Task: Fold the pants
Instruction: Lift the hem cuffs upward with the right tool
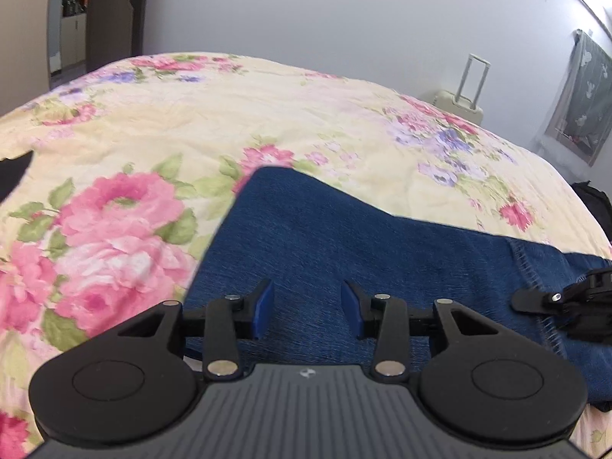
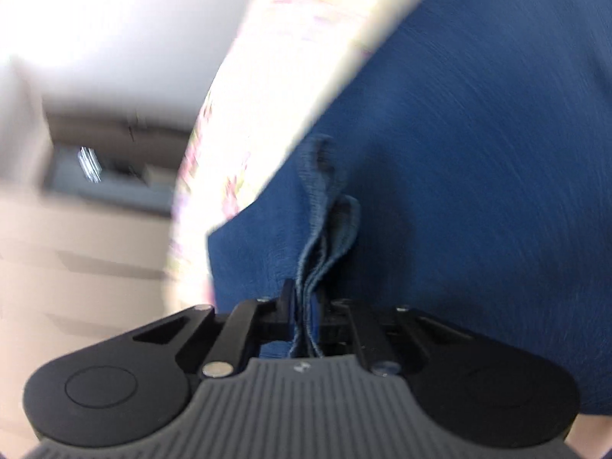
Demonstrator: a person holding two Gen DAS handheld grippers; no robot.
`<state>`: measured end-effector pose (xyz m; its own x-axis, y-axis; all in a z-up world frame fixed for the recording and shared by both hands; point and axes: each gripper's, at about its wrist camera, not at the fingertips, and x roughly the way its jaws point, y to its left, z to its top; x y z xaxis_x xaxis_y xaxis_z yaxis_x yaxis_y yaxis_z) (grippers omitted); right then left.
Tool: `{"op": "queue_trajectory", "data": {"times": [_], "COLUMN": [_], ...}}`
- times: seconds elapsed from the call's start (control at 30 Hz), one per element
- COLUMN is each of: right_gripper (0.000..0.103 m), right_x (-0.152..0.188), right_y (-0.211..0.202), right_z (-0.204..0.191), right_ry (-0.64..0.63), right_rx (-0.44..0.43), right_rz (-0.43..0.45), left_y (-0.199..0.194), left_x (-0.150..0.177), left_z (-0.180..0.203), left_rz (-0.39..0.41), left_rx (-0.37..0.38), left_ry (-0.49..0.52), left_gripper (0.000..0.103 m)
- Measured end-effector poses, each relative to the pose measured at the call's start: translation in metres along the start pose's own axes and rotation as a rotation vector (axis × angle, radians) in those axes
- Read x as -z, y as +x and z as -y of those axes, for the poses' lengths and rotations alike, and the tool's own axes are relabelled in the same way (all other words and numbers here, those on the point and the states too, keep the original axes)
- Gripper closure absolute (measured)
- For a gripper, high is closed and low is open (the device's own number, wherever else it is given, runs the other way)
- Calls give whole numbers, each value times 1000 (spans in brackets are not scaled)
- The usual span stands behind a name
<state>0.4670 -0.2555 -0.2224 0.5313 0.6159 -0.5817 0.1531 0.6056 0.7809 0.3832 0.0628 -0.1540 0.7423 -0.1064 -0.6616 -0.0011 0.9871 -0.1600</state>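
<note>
Blue denim pants [image 1: 344, 237] lie on a floral bedspread [image 1: 191, 122]. My left gripper [image 1: 308, 311] is open just above the denim, its blue pads apart and nothing between them. My right gripper shows at the right edge of the left wrist view [image 1: 535, 300], low over the stitched hem. In the blurred right wrist view my right gripper [image 2: 306, 306] is shut on a bunched fold of the pants [image 2: 325, 244], with layered edges sticking out between the jaws. More denim [image 2: 478, 134] fills the right of that view.
The bed edge falls off at left with a dark object [image 1: 13, 176] there. A cream suitcase [image 1: 464, 103] stands by the far wall and a dark bag [image 1: 594, 202] lies at the bed's right edge. A doorway [image 1: 72, 15] opens at far left.
</note>
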Motion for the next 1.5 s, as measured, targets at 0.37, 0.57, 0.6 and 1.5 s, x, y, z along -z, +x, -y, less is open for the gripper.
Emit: {"op": "queue_trajectory", "data": {"times": [0.37, 0.57, 0.6, 1.5], "right_gripper": [102, 102, 102, 102], "right_x": [-27, -77, -84, -210], "right_y": [-102, -211, -224, -285], "right_z": [-212, -243, -240, 186], "right_ry": [-620, -657, -647, -179], "right_rx": [167, 260, 280, 580], "right_rz": [172, 280, 288, 246], "left_y": [-64, -65, -62, 50], "left_x": [-40, -41, -38, 28], "left_z": [-15, 14, 22, 167], "left_rz": [89, 68, 60, -120], "left_rx": [-10, 45, 48, 110], "left_ry": [-40, 27, 48, 343], "left_gripper": [60, 60, 60, 61]}}
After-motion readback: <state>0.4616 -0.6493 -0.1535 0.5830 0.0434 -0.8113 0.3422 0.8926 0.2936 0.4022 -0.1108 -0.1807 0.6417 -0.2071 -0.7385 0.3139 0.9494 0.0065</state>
